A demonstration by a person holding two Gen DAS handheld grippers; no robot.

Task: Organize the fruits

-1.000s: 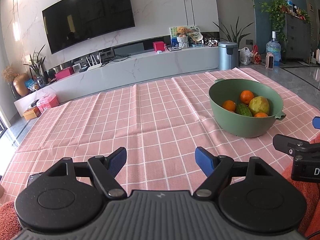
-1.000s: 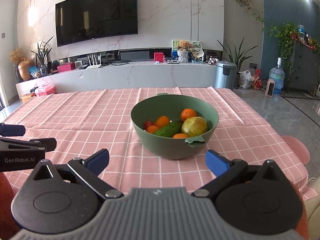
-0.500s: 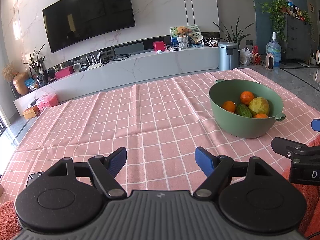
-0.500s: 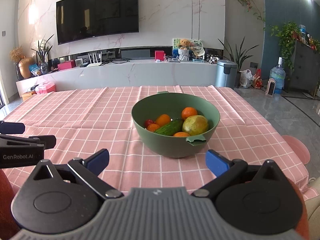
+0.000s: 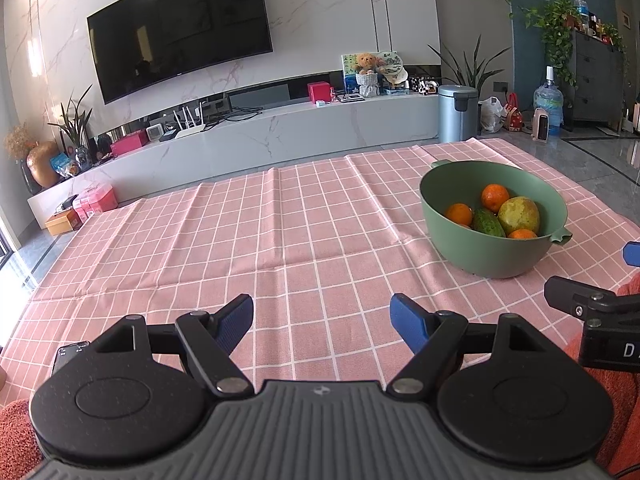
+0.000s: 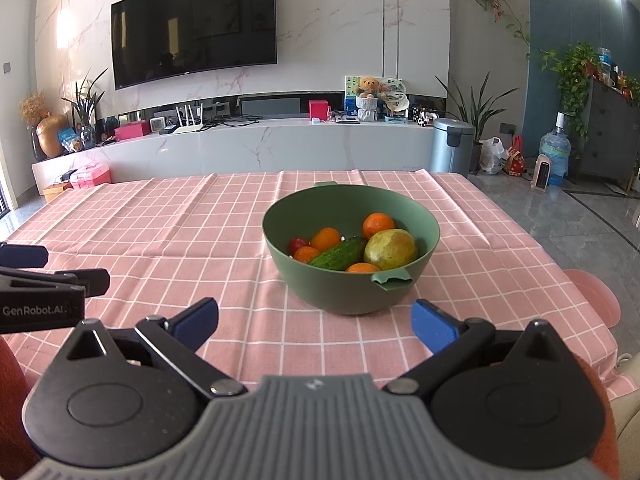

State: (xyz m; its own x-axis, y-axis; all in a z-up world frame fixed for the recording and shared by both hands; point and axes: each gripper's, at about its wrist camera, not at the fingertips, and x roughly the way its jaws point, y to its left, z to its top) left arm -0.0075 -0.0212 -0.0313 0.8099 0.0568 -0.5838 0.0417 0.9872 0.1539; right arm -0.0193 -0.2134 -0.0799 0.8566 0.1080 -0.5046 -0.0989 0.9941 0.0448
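A green bowl (image 6: pixel 352 292) stands on the pink checked tablecloth (image 6: pixel 160 232). It holds several oranges (image 6: pixel 378 224), a cucumber (image 6: pixel 340 254), a yellow-green mango (image 6: pixel 390 249) and a small red fruit (image 6: pixel 297 245). My right gripper (image 6: pixel 314 322) is open and empty, just in front of the bowl. My left gripper (image 5: pixel 322 322) is open and empty over bare cloth, with the bowl (image 5: pixel 494 254) to its right. The right gripper's body (image 5: pixel 596 312) shows at the left wrist view's right edge.
A phone (image 5: pixel 68 354) lies at the table's near left corner. A pink stool (image 6: pixel 592 294) stands by the table's right edge. Beyond the table are a white TV console (image 6: pixel 260 148), a bin (image 6: pixel 452 146) and a water bottle (image 6: pixel 554 152).
The right gripper has risen a little and eased toward the bowl. The left gripper has stayed nearly still.
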